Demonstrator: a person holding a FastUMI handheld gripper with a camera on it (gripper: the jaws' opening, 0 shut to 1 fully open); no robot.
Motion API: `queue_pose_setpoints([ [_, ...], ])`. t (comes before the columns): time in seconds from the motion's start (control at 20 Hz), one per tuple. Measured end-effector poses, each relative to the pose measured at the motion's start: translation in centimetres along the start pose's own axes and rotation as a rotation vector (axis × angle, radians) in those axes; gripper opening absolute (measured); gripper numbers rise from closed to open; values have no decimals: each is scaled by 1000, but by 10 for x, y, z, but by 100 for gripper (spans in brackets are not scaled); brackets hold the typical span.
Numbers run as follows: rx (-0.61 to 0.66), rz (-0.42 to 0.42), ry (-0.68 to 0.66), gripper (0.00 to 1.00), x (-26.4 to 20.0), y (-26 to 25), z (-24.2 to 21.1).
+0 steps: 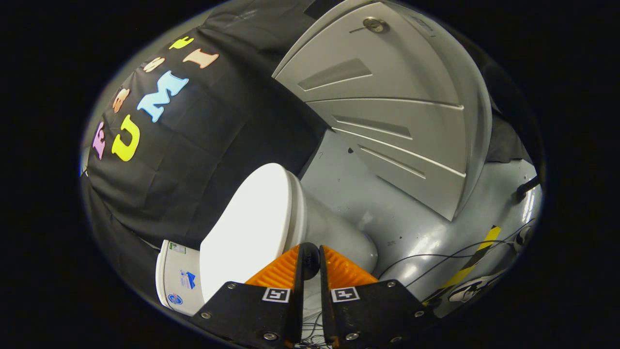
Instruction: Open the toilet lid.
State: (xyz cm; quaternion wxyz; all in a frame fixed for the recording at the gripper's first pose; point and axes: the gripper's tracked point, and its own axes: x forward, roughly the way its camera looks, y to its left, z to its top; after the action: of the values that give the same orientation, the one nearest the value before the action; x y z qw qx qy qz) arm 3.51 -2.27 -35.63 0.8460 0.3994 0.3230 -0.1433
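white toilet lid (247,228) closed; gripper (310,259) jaws nearly together, empty.

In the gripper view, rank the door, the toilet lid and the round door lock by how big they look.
1. Door, largest.
2. Toilet lid, though it sits nearer the camera, just ahead of the nearly closed gripper, so its look is inflated.
3. Door lock, smallest by far.
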Motion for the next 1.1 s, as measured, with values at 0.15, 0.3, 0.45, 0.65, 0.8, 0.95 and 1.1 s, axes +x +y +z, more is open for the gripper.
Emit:
queue_pose_setpoints([
  [0.15,3,10,-8,11,-3,2,2],
  [0.3,-81,-9,-11,1,-5,3,5],
  [0.45,-127,-39,-11,0,-7,6,5],
  [0.65,-129,-55,-12,0,-9,6,5],
  [0.8,-110,-63,-16,0,-10,6,4],
  [0.95,-152,-86,-13,0,-13,8,4],
  [1.1,-176,-94,-20,0,-17,13,7],
])
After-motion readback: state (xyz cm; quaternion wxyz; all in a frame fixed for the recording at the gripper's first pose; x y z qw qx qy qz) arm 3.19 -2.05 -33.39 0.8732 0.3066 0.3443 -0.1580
